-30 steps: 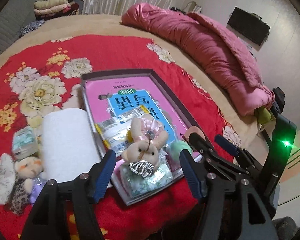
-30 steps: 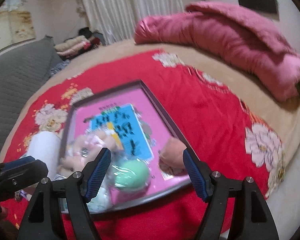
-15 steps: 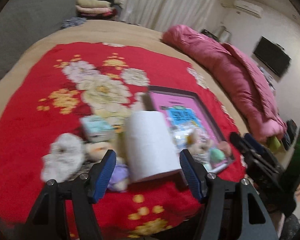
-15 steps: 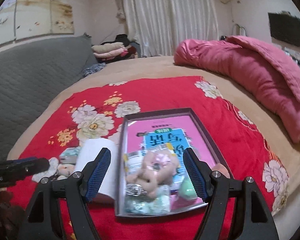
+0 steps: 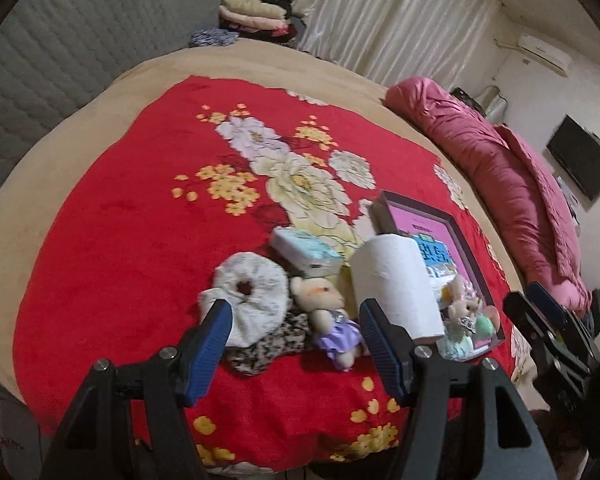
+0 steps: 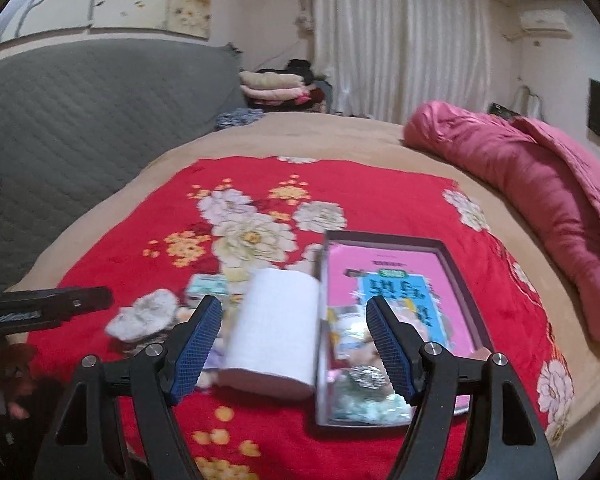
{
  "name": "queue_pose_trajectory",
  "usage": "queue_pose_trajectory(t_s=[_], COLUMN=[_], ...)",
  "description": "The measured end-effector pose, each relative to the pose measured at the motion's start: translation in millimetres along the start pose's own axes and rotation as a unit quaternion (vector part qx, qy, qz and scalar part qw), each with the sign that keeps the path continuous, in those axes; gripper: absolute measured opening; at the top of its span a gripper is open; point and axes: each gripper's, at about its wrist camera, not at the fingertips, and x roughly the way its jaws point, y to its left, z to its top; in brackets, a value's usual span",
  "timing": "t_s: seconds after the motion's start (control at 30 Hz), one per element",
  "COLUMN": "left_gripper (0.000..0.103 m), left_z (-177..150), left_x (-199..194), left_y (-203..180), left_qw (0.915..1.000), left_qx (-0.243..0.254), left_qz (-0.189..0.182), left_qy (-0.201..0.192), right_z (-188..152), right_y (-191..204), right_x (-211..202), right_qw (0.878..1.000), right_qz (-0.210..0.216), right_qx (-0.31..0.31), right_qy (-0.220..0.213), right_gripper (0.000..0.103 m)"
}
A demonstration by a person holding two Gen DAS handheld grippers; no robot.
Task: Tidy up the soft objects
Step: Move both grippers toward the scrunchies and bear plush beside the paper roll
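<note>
Left gripper (image 5: 294, 338): blue ribbed fingers (image 5: 208, 344) spread wide, nothing between them, hovering over the near edge of the bed. Right gripper (image 6: 294, 342): same, released and empty; its view is motion-blurred, so small items there are hard to read.

Soft pile sits on the red floral plush blanket (image 5: 140, 208), just past the left fingers:
- black-and-white patterned fabric piece (image 5: 260, 350), crumpled, mostly tucked under the others
- white fluffy ring-shaped scrunchie (image 5: 246, 290), hole in the middle, near edge hidden by the left finger
- small beige plush bear in a purple dress (image 5: 326, 314), lying on its back, touching the scrunchie
- pale green soft tissue pack (image 5: 306, 250), behind the bear
- white paper roll (image 5: 394, 280), upright cylinder, base cut off by the right finger

Beside the roll: shallow dark-framed box with pink lining (image 6: 456, 264). Inside, a blue-and-pink printed booklet (image 6: 400, 292), a second beige plush toy (image 5: 462, 306), a mint-green round soft ball (image 5: 482, 324) and crinkly packets, overlapping, can't separate them.

Further back: rolled pink quilt (image 6: 540, 184) on the tan bedsheet (image 6: 300, 140), folded clothes stack (image 6: 272, 86) beside the white curtain (image 6: 400, 32).
</note>
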Motion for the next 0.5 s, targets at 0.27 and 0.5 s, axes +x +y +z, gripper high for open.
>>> queue_pose_trajectory(t_s=[0.27, 0.5], left_gripper=[0.066, 0.066], left_z=[1, 2], left_x=[-1, 1], left_y=[37, 63], left_qw=[0.9991, 0.9978], left_qx=[-0.042, -0.065], left_qz=[0.001, 0.012], left_qy=[-0.001, -0.007], right_z=[21, 37], right_y=[49, 77], right_x=[-7, -7], right_qw=[0.998, 0.995], right_qz=[0.033, 0.079], right_qx=[-0.049, -0.054], right_qy=[-0.013, -0.015], right_gripper=[0.076, 0.076])
